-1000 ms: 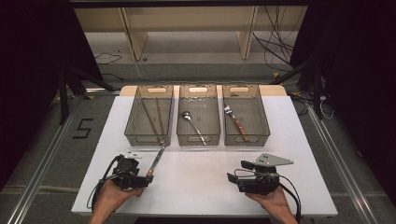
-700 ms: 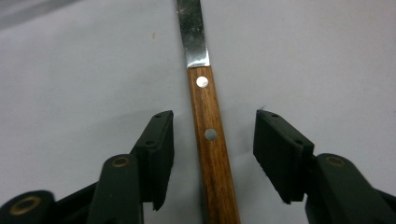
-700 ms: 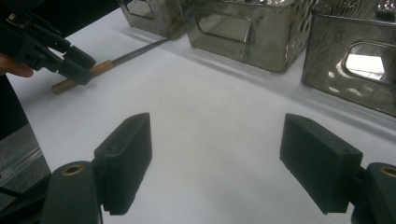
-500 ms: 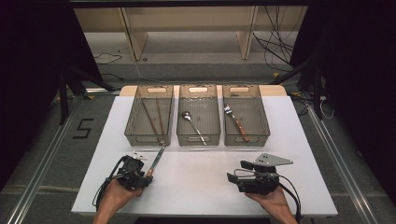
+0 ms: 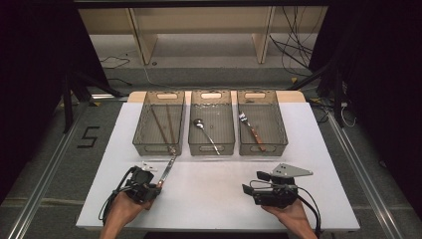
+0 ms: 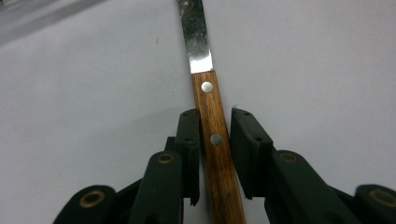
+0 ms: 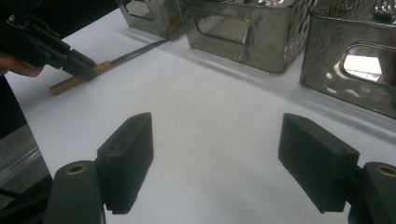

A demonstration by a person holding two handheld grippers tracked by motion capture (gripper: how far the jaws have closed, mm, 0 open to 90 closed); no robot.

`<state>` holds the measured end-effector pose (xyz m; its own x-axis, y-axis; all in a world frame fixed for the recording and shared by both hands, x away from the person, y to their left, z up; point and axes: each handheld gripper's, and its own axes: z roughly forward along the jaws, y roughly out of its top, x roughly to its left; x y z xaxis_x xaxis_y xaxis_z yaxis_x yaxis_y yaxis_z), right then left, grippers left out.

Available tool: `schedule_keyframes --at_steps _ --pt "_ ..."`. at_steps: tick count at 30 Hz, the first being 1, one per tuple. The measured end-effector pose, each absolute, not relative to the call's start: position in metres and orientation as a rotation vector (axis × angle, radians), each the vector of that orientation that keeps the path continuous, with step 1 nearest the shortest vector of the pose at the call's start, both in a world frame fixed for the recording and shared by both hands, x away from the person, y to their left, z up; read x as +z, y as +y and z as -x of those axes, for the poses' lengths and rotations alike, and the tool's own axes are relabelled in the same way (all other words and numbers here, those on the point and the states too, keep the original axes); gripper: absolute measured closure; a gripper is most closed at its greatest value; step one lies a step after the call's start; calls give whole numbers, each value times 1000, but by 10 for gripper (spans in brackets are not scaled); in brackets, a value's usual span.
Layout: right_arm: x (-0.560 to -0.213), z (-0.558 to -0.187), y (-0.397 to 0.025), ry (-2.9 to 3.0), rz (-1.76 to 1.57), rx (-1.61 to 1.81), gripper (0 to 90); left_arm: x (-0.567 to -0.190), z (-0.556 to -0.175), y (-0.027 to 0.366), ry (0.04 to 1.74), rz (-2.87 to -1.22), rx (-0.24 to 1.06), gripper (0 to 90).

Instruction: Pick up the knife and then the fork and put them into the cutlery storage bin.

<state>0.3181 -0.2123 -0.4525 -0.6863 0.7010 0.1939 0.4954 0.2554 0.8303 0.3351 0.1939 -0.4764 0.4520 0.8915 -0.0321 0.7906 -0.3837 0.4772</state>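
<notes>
High view: the left gripper rests low on the white table, near its front left corner. A knife with a wooden handle lies in front of it, its blade pointing toward the left bin; the blade tip lies just at that bin's front wall. Compared with the frames one second and half a second ago, the left gripper, the knife and the right gripper sit at the same places; no shift is visible. The middle bin holds a spoon, and the right bin holds a fork. The left bin holds two thin dark rods.

Left gripper view: the jaws flank the knife handle on both sides. The left jaw lies against the wood; a narrow gap shows at the right jaw. The gripper is nearly closed around the handle but not clamped. The handle lies flat on the table, with the steel blade running away from the jaws.

Right gripper view: the right gripper stands wide open over bare table and holds nothing. The left gripper shows farther off, at the knife handle, with the bins behind it.
</notes>
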Motion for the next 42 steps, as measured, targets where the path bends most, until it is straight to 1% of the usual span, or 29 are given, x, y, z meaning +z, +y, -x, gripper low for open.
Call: schedule_keyframes --at_steps 3,4,17,32,42 --pt "-452 -318 -212 2309 -1121 1404 275 -475 -333 198 1408 -2307 319 744" --pt "-452 -318 -213 2309 -1122 1403 276 -475 -333 200 1408 -2302 295 755" --pt "-453 -318 -213 2310 -1124 1405 278 -475 -332 204 1377 -2311 265 758" --pt "-452 -318 -212 2305 -1122 1414 278 -459 -328 207 1299 -2239 255 758" --pt "-451 -317 -211 2307 -1117 1421 278 -447 -326 195 1212 -2196 222 758"
